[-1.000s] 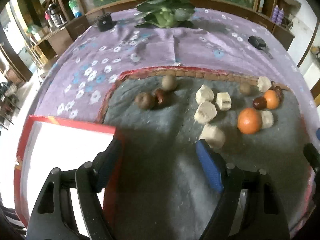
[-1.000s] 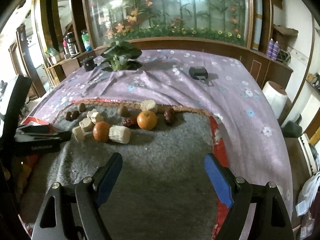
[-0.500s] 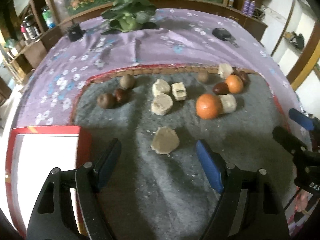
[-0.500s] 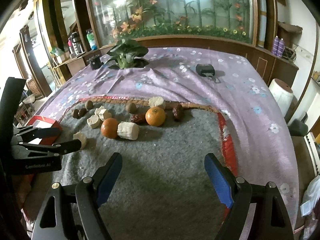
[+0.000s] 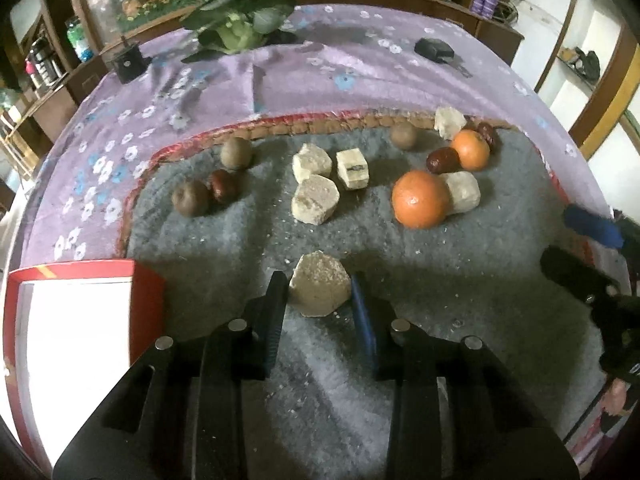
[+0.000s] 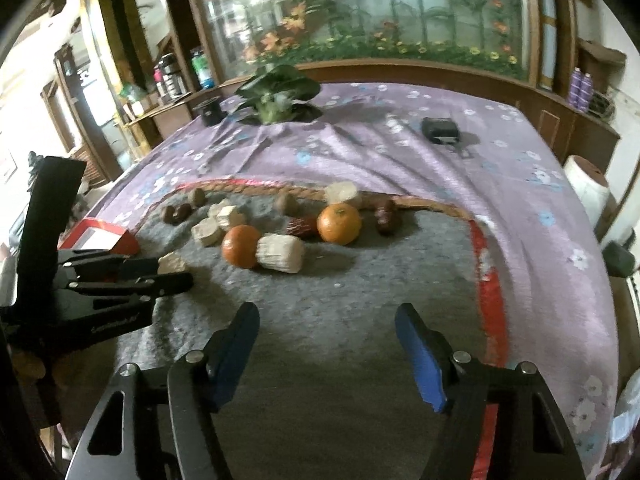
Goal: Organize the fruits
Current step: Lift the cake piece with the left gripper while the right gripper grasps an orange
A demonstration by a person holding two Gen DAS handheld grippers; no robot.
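Fingers of left gripper pinching a pale hexagon chunk, one finger on each side, chunk down on the grey mat. Same chunk seen from the right wrist view, tucked at the tips of the left gripper. Fingers of right gripper spread wide, nothing between them, over bare grey mat.

Red tray with a white inside, just beside the left gripper on its left. Farther back on the mat: big orange touching a pale lump, small orange with a dark red date beside it. Three more pale chunks bunched in the middle. Two brown round fruits and one more date on the left side. Purple flower cloth under the mat, leafy green plant at the far end.
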